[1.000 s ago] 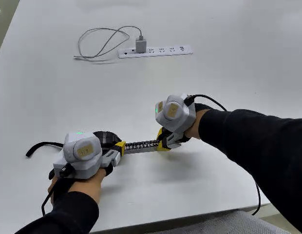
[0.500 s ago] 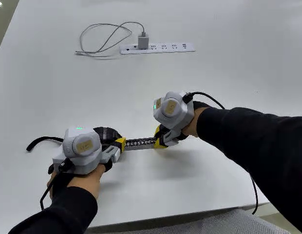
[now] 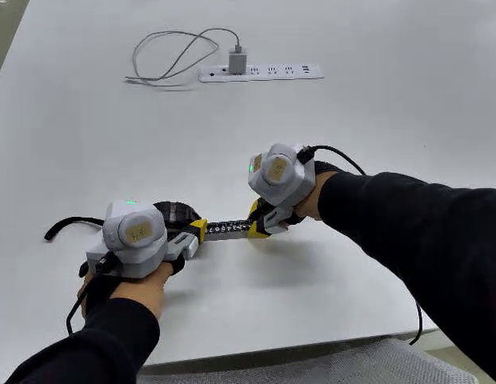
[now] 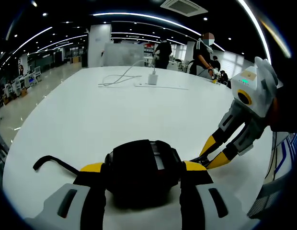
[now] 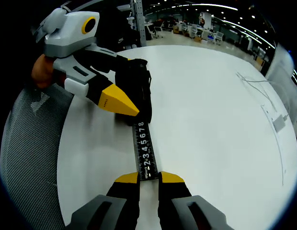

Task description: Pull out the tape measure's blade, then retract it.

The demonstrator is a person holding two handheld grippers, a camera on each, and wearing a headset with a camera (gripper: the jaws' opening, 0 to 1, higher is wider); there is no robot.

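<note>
Black white-numbered blade [image 5: 142,146], pinched in my right gripper [image 5: 148,178], runs straight ahead to the black rounded tape measure case [image 5: 141,86] clamped in my left gripper [image 4: 144,168].

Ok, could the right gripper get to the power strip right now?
Probably not yet: the right gripper has its jaws shut on the tape measure's blade, and the power strip lies far across the table. Nothing stands between them, so after letting go the way looks free.

Black tape measure [image 4: 141,167]; blade [image 5: 144,153] black, white digits.
</note>
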